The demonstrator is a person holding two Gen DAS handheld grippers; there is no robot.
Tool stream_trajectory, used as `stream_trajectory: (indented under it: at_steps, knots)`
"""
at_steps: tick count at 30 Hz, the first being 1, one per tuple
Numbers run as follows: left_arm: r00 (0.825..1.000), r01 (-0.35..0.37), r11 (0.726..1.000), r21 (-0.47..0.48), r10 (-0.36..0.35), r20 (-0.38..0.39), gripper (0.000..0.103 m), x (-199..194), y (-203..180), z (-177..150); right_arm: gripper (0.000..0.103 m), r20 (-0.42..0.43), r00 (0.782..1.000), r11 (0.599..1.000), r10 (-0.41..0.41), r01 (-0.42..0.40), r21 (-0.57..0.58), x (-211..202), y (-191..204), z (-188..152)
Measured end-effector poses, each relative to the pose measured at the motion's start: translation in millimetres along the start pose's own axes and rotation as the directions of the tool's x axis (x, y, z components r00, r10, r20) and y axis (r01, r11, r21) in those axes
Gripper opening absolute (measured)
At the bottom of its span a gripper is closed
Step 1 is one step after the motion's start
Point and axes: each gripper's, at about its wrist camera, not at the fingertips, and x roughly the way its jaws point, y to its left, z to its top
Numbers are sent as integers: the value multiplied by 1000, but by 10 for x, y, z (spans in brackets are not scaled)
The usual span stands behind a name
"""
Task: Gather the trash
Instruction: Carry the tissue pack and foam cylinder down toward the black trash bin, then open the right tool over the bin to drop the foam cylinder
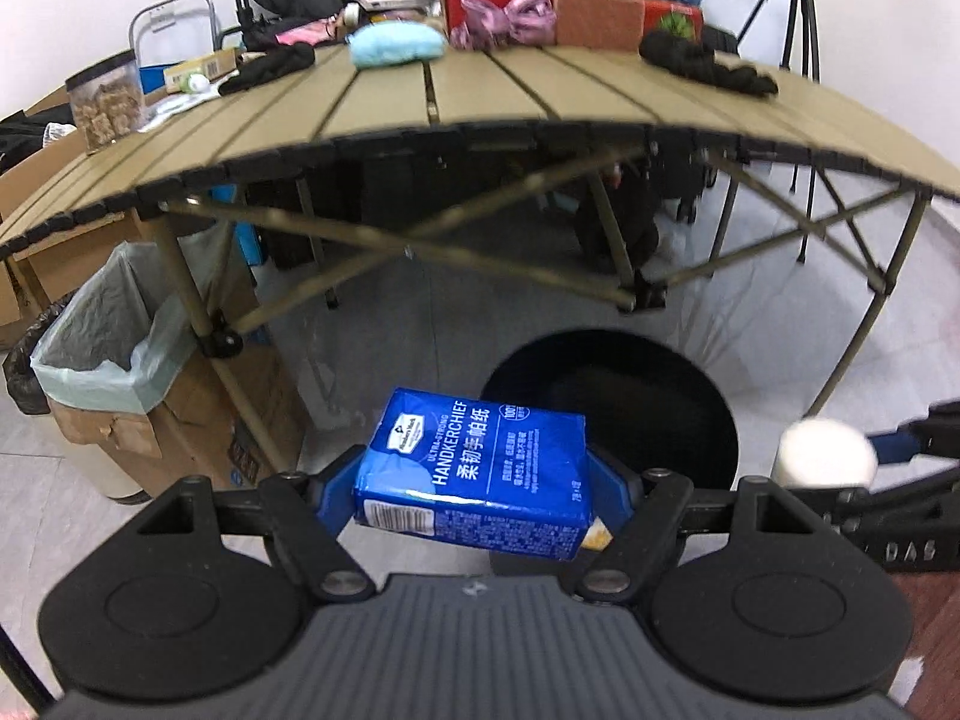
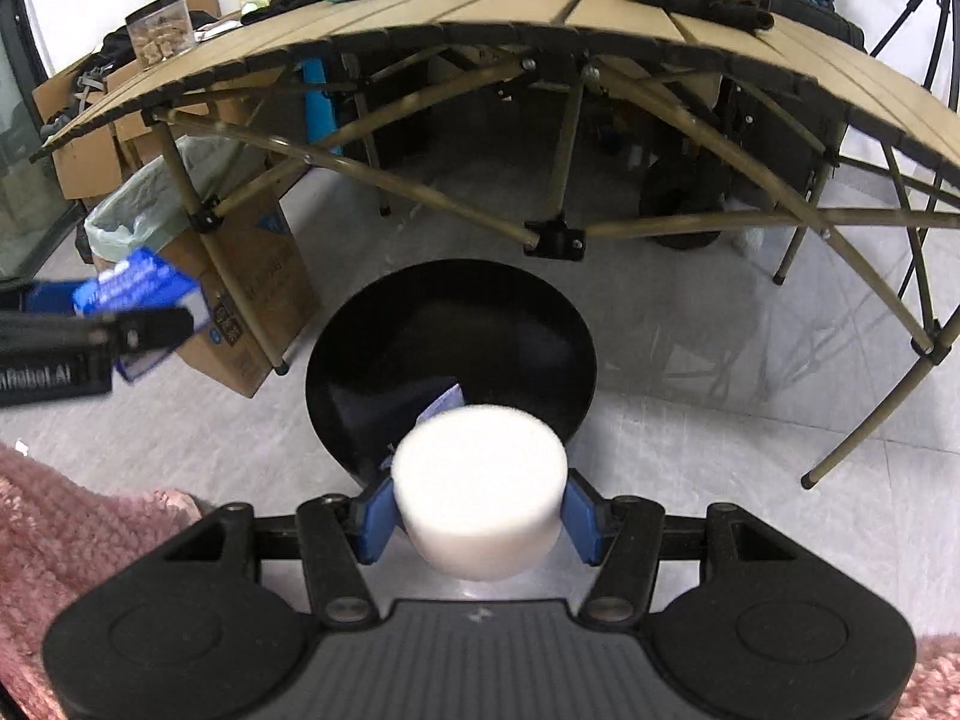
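My left gripper (image 1: 477, 483) is shut on a blue handkerchief tissue pack (image 1: 474, 474) and holds it just left of the black round trash bin (image 1: 648, 396) on the floor. My right gripper (image 2: 477, 510) is shut on a white foam cylinder (image 2: 480, 486) and holds it over the near rim of the same bin (image 2: 450, 324). Some paper lies inside the bin. The right gripper and cylinder (image 1: 825, 453) show at the right of the left wrist view. The left gripper with the pack (image 2: 141, 294) shows at the left of the right wrist view.
A tan slatted folding table (image 1: 480, 102) stands behind the bin, with black cloths, a blue pouch, boxes and a jar on it. A cardboard box lined with a green bag (image 1: 114, 330) stands at the left. A pink rug (image 2: 72, 540) lies near me.
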Motion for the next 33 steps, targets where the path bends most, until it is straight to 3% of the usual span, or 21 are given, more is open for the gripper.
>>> stream_trajectory:
  at_steps: [12,23,33]
  knots:
    - [995,-40,999,-25,38,-97,76,311,65,-48,56,-46,999,1000,4,-5,-24,292,-27,37]
    - [991,-59,998,-38,54,-125,76,485,70,-12,56,-47,999,998,18,-21,-67,563,24,308]
    - [987,-79,991,-111,62,-148,76,744,195,80,56,-43,999,990,13,-19,-140,833,165,592]
